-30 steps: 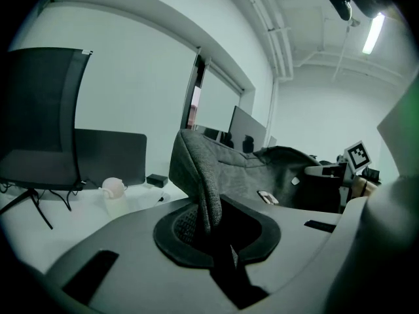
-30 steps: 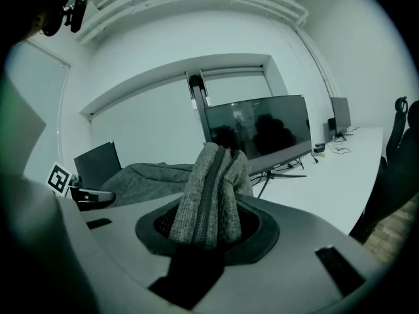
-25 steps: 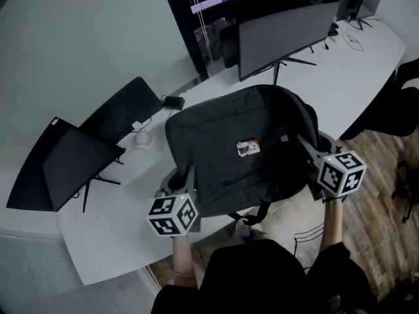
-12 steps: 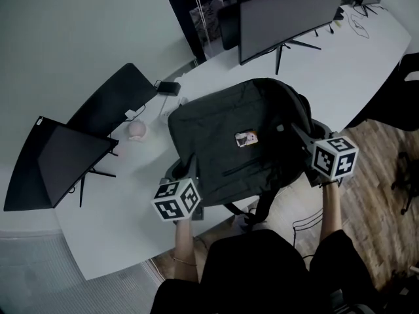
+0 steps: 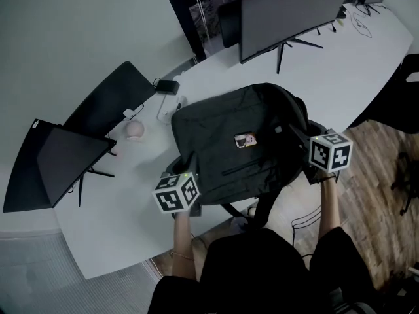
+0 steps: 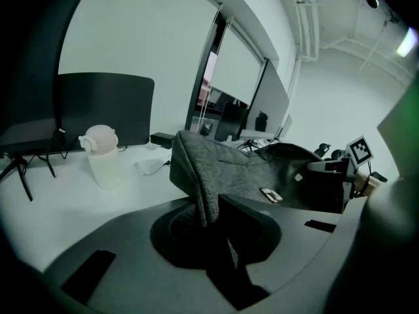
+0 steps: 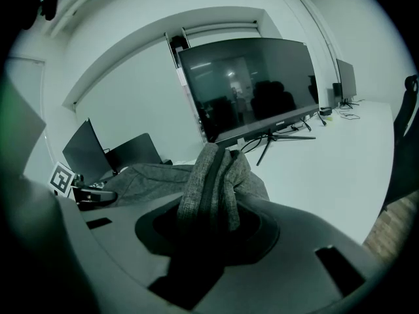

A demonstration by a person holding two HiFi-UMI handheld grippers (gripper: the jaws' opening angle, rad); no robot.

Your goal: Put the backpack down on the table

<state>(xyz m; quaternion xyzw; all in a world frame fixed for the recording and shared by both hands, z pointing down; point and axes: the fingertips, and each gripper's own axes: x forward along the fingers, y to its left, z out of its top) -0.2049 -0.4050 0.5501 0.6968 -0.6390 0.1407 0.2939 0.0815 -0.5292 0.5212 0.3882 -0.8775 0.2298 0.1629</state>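
Observation:
A dark grey backpack [image 5: 242, 142] lies spread face up over the white table [image 5: 124, 208], and its straps [image 5: 256, 209] dangle past the front edge. My left gripper [image 5: 186, 169] is shut on a fold of the backpack's near left corner [image 6: 196, 175]. That fabric runs down between the jaws of the left gripper [image 6: 211, 222]. On the right side, my right gripper [image 5: 298, 137] is shut on a thick bunch of backpack fabric and strap [image 7: 211, 175]. A small label [image 5: 246, 139] shows on the bag's front. I cannot tell whether the bag's underside touches the table.
A large monitor [image 5: 291, 12] stands behind the backpack, and two dark screens [image 5: 59, 159] stand at the left. A white bottle with a pink cap [image 6: 101, 157] and a power adapter [image 5: 167, 86] sit left of the bag. The table edge and wood floor [image 5: 366, 195] lie at the right.
Both grippers have sunk with the backpack, which hangs lower and closer to the table than a second ago. The grips on both corners are unchanged.

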